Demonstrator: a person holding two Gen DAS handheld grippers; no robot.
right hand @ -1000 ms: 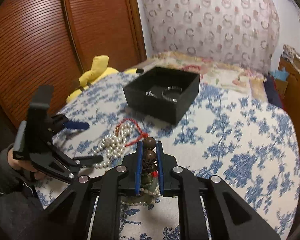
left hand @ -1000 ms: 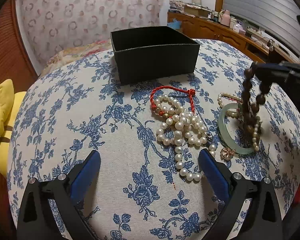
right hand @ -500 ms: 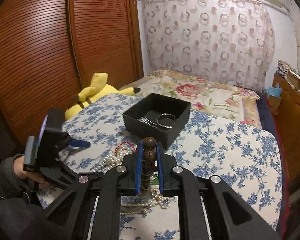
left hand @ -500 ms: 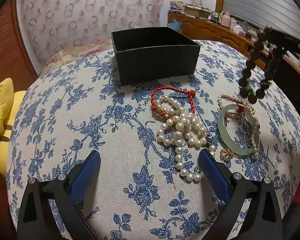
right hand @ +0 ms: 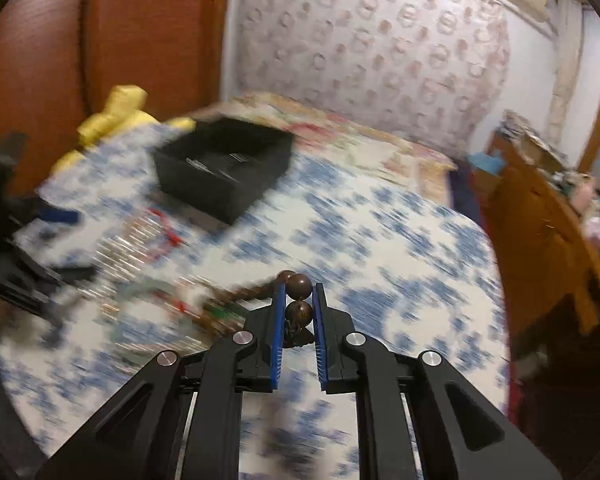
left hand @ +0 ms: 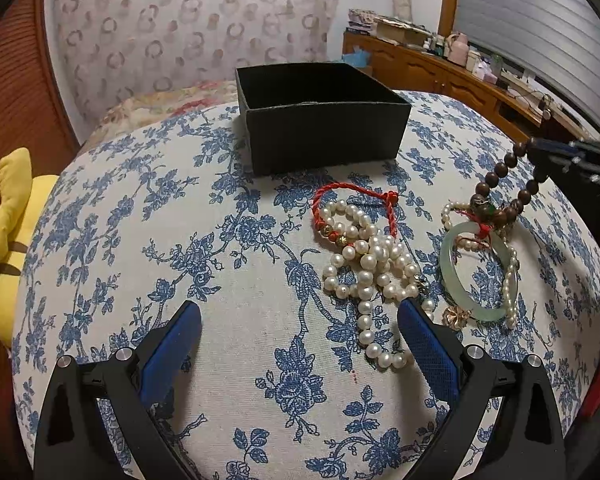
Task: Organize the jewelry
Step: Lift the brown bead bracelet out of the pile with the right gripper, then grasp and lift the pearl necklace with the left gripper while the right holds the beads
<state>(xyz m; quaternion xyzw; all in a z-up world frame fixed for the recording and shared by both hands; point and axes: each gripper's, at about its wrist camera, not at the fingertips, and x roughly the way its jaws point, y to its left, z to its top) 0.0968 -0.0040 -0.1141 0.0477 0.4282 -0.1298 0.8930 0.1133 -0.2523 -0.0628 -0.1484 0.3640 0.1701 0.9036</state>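
My right hand-held gripper (right hand: 299, 300) was nearly closed, its blue pads clamped on two beads of the dark brown wooden bead bracelet (right hand: 299, 286). In the left wrist view that bracelet (left hand: 500, 184) hung from the gripper at the right edge, its lower loop reaching down to the jewelry pile; I could not tell whether it touched anything there. The right wrist view was badly smeared, so I could read little detail from it.

My left hand-held gripper (left hand: 300, 340) stood wide open and empty at the near side, above the blue-and-white floral cloth of the worktop (left hand: 220, 260).

On that cloth, right of centre, lay a white pearl necklace (left hand: 366, 264) in a loose heap, its tail running toward me. A red braided cord bracelet (left hand: 354, 188) lay at its far end, overlapping the pearls. Just right of them sat a pale green jade bangle (left hand: 456, 288) with a thin strand of small pearls (left hand: 512, 284) along its right side and a small gold flower-shaped piece (left hand: 456, 314) at its near rim.

The open black square box (left hand: 320, 136) stood at the far side of the worktop, beyond the pile.
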